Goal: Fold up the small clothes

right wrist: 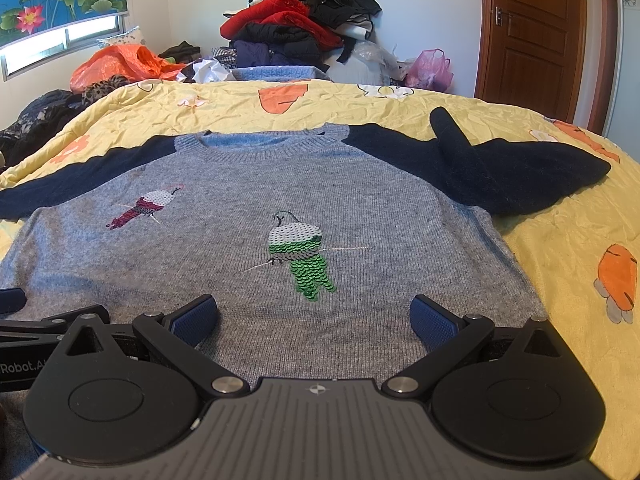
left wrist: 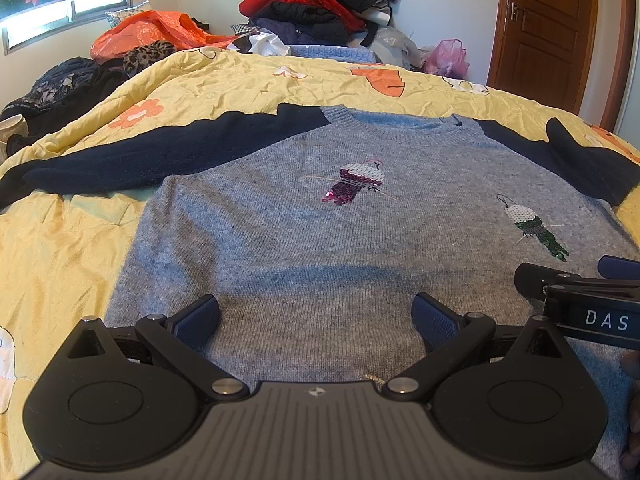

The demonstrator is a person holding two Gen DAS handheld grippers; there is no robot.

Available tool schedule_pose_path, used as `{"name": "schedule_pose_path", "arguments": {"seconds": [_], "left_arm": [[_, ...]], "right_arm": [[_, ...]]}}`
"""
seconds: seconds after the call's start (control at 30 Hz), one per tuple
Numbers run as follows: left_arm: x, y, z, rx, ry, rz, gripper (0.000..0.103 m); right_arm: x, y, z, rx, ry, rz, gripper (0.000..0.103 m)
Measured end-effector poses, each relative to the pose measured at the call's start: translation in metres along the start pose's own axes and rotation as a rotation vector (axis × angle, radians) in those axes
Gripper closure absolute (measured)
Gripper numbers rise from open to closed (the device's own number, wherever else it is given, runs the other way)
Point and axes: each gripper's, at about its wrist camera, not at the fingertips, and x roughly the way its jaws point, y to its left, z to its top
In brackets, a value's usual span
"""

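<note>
Both your left tongs [left wrist: 316, 320] and right tongs [right wrist: 314, 320] gape empty over the sweater [right wrist: 248, 208], so watch the 2 o'clock sleeve [right wrist: 500, 172]; it's bunched and could fold in crooked.

A grey knit sweater [left wrist: 304, 240] with dark navy sleeves lies flat, front up, on a yellow flowered quilt [left wrist: 60, 248]. Two sequinned birds decorate it, a purple one [left wrist: 356, 184] near the middle and a green one [left wrist: 536, 228] to the right. The left gripper [left wrist: 316, 316] hovers over the near hem, jaws wide apart. The right gripper [left wrist: 576, 280] enters at the right edge. A clothes pile [left wrist: 316, 4] rises far behind.
</note>
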Motion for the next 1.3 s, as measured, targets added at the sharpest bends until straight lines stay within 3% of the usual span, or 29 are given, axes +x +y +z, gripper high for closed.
{"name": "schedule_pose_path", "arguments": {"seconds": [0.23,0.33,0.4,0.47,0.77,0.87,0.97,1.07,1.17,1.23,1.3], "left_arm": [[0.0,0.0,0.0,0.001,0.0,-0.001,0.0],[-0.001,0.0,0.0,0.0,-0.001,-0.001,0.0],[-0.001,0.0,0.0,-0.001,-0.002,0.0,0.0],[-0.002,-0.001,0.0,-0.001,-0.003,0.002,0.0],[-0.002,-0.002,0.0,-0.001,-0.004,0.003,0.0],[-0.002,-0.002,0.0,-0.001,-0.004,0.003,0.0],[-0.003,-0.002,0.0,-0.001,-0.004,0.003,0.0],[-0.003,-0.002,0.0,-0.001,-0.004,0.002,0.0],[-0.002,-0.002,0.0,-0.001,-0.004,0.002,0.0],[-0.002,-0.002,0.0,-0.001,-0.004,0.002,0.0],[-0.002,-0.002,0.001,-0.001,-0.004,0.002,0.0]], "right_arm": [[-0.001,-0.008,0.004,-0.002,0.005,0.013,0.0],[-0.006,-0.021,0.014,0.028,-0.022,0.086,0.0],[-0.015,-0.077,0.034,0.173,-0.123,0.103,0.0],[-0.013,-0.117,0.048,0.292,-0.158,0.07,0.0],[0.036,-0.286,0.085,0.557,-0.1,-0.165,0.001],[0.053,-0.334,0.086,0.72,-0.108,-0.13,0.009],[0.069,-0.378,0.081,0.93,-0.155,-0.019,0.016],[0.091,-0.396,0.079,1.001,-0.19,0.026,0.029],[0.116,-0.4,0.083,0.963,-0.193,0.024,0.052],[0.127,-0.403,0.086,0.932,-0.192,0.006,0.079],[0.135,-0.407,0.084,0.93,-0.198,-0.001,0.089]]}}
